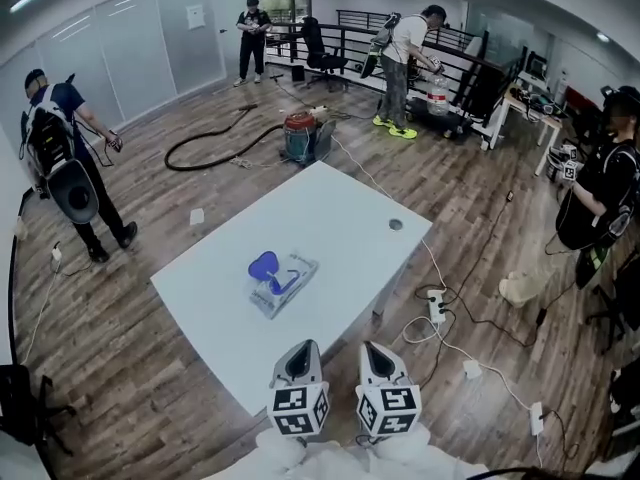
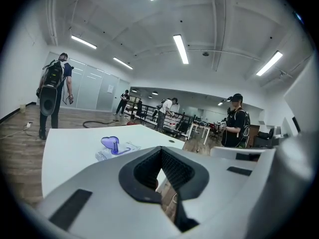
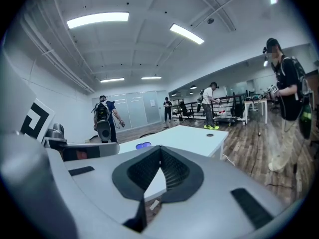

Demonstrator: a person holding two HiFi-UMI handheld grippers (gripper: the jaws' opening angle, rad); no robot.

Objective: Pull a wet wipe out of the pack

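White left hand-held gripper (image 1: 300, 353) and right hand-held gripper (image 1: 377, 352) hover at the near worktop (image 1: 335, 208) edge, jaws together, empty. Pack (image 1: 287, 286) lies mid-worktop, well apart, blue lid (image 1: 263, 265) up. Best bet: open the jaws first, left pins pack, right pinches wipe at the opening and pulls straight up.

The room is bright. Long ceiling lights (image 2: 180, 49) shine from above and glow white. The white table (image 1: 340, 218) shines back with little shadow. Everything bends round at the edges, and the corners go dark. Up close, the left gripper (image 2: 160, 152) looks a bit blurry.
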